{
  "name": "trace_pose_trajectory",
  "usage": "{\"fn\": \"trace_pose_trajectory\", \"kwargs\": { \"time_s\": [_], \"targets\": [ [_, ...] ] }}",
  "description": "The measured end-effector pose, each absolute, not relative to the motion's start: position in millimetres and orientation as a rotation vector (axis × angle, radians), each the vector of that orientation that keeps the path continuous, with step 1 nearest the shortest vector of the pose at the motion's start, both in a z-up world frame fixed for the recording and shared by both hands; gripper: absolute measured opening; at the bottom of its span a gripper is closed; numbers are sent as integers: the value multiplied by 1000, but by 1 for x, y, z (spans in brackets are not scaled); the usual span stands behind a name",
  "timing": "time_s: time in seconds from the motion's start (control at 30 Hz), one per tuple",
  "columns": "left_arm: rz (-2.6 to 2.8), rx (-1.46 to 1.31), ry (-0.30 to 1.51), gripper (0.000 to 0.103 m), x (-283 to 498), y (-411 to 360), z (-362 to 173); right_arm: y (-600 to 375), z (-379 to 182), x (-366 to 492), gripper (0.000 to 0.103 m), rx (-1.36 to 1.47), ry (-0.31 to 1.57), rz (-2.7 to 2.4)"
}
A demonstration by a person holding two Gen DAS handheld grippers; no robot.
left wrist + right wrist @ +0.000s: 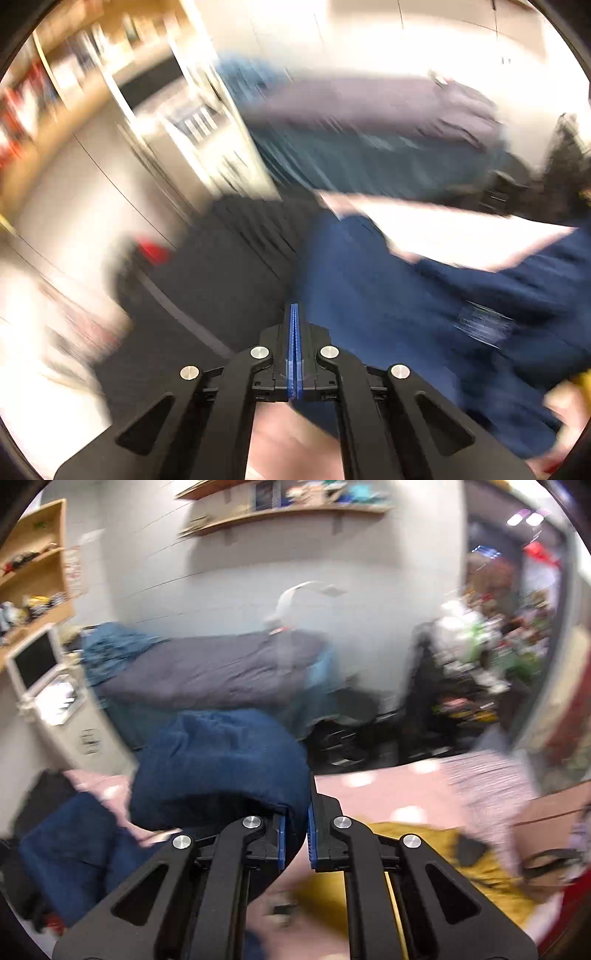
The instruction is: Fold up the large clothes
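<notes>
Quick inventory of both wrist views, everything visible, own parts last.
navy blue fabric garment: one, navy, bunched ahead of the right gripper, a fold between its pads; also in the left view
pink dotted bed cover: one, pink with pale dots, under the clothes
mustard yellow garment: one, yellow, on the cover, lower right
pink patterned cloth: one, pale pink, right of centre
grey duvet: one, grey, on the far bed
wooden wall shelves: two, light wood, upper wall
white cabinet: one, white, left
left gripper: one, black with blue pads, shut; whether it holds cloth is unclear
right gripper: one, black with blue pads, shut on the navy garment
</notes>
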State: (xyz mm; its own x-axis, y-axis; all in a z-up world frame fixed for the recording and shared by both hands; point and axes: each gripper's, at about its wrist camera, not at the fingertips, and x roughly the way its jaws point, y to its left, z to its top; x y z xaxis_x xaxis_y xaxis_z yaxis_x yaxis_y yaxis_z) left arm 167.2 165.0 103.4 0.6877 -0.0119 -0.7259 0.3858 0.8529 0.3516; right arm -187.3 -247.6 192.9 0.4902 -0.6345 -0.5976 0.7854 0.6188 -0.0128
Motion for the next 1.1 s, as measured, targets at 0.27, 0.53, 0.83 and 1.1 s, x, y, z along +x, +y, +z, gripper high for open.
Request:
{"fn": "trace_pose_trajectory", "kwargs": {
  "time_s": [0.27, 0.53, 0.83, 1.1],
  "targets": [
    [-408, 484, 883, 78, 191, 126, 95, -329, 84, -267, 29, 722, 829, -1070],
    [-477, 621, 1122, 97, 135, 95, -25, -263, -18, -277, 84, 813, 957, -982],
    [-411, 687, 1254, 97, 132, 83, -103, -251, -63, -233, 84, 800, 1019, -859],
    [-355, 915, 1189, 41, 124, 42, -181, -220, -85, -201, 84, 852, 1074, -736]
  ]
}}
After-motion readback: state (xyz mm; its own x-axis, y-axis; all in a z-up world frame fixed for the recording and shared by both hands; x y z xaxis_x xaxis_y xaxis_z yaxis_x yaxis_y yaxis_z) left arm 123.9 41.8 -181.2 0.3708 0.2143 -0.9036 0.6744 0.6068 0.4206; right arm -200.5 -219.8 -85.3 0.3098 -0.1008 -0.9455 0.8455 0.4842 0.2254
